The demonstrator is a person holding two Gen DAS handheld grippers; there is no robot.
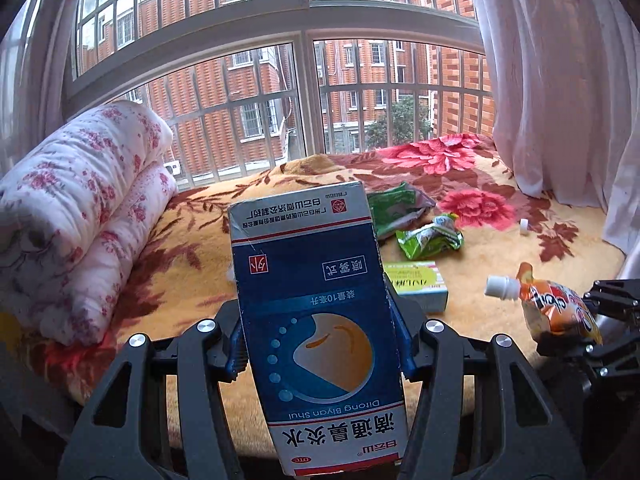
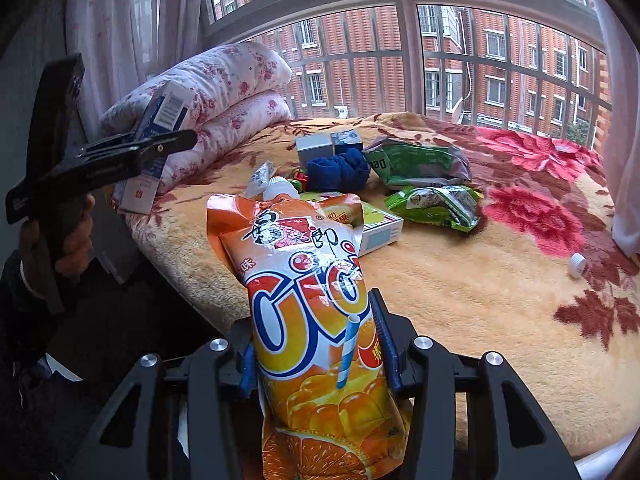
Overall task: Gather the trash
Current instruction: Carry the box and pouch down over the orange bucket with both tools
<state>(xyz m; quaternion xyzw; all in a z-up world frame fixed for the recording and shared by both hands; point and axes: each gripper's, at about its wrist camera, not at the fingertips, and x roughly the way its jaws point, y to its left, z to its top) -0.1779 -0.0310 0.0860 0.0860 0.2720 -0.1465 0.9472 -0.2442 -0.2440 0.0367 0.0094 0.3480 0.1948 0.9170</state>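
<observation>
Clamped between the fingers of the left tool (image 1: 320, 356), a blue medicine box (image 1: 316, 320) is held above the bed (image 1: 500, 264). Beside it the right tool (image 2: 320, 360) grips an orange drink pouch (image 2: 312, 320) (its white cap points left). Green wrappers (image 2: 436, 204) and a small box (image 1: 420, 286) lie on the blanket, near a rolled quilt (image 1: 80, 216).

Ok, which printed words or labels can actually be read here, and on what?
"Ditong Biyan Shui", "OTC": blue medicine box, upside down in left gripper.
"CiCi": orange jelly pouch in right gripper.
Green wrappers, small box: too small.
</observation>
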